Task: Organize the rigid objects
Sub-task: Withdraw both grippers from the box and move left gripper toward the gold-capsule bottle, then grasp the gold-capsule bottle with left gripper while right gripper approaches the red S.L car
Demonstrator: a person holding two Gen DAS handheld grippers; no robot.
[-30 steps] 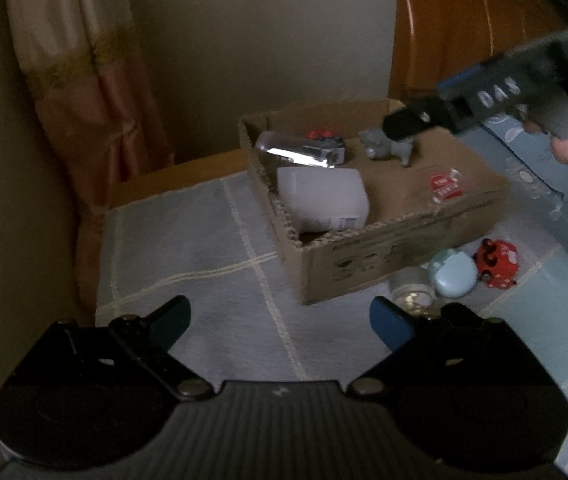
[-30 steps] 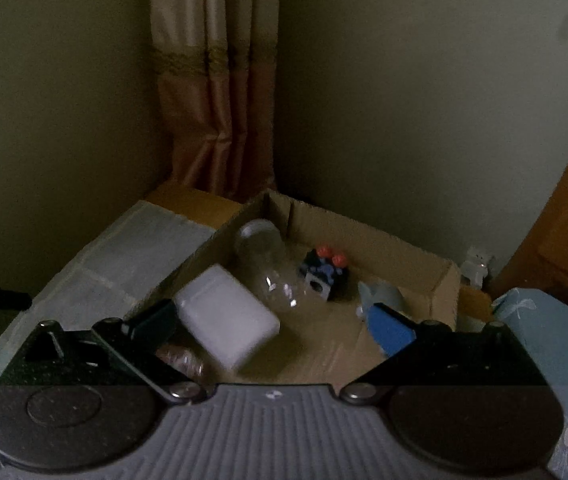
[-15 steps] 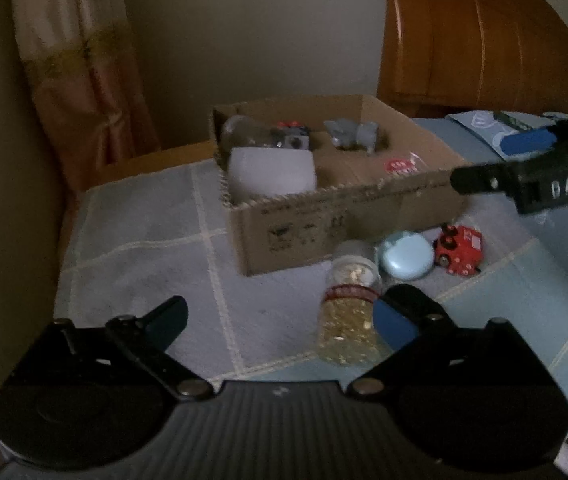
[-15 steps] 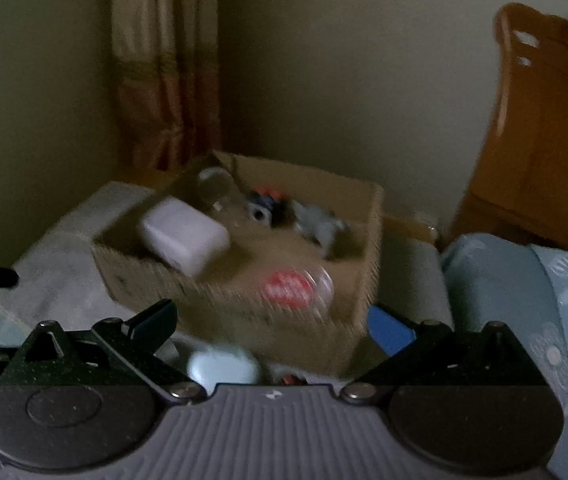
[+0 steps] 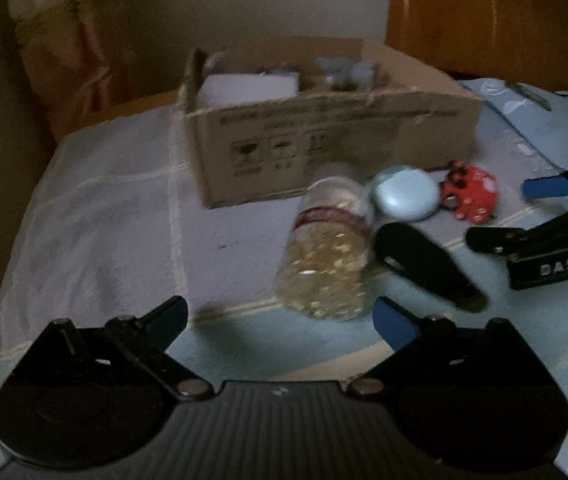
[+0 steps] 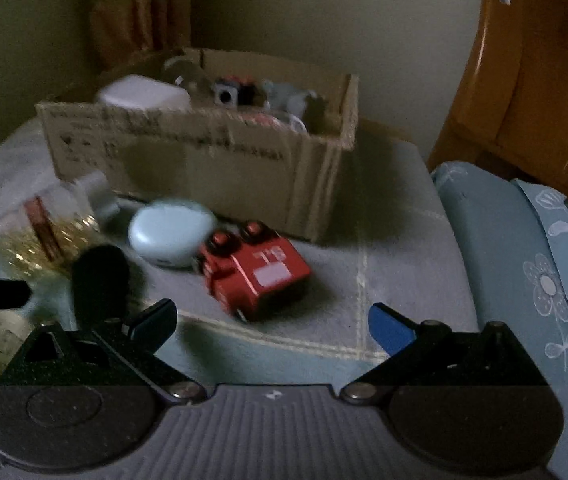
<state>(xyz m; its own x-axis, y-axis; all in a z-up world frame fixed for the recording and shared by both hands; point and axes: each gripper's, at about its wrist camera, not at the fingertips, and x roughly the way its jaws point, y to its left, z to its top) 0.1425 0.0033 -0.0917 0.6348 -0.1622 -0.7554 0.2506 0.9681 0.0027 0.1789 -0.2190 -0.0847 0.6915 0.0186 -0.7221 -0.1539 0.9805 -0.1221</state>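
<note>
A cardboard box (image 5: 323, 140) (image 6: 204, 168) stands on the bed and holds a white container (image 6: 144, 96), a grey toy (image 6: 287, 96) and other small items. In front of it lie a clear bottle of yellow capsules (image 5: 327, 256) (image 6: 36, 240), a pale blue round case (image 5: 403, 196) (image 6: 172, 236), a red toy truck (image 5: 471, 196) (image 6: 256, 276) and a black oblong object (image 5: 423, 264) (image 6: 100, 284). My left gripper (image 5: 280, 320) is open and empty just short of the bottle. My right gripper (image 6: 272, 320) is open and empty just short of the red truck; it also shows in the left wrist view (image 5: 523, 216).
The bed has a grey-blue checked cover (image 5: 116, 216). A pale blue pillow (image 6: 523, 264) lies on the right. A wooden headboard (image 6: 531, 80) stands behind it. A curtain (image 5: 64, 40) hangs at the back left by the wall.
Both grippers have come down and back from over the box to the loose items in front of it. The right gripper now faces the red truck.
</note>
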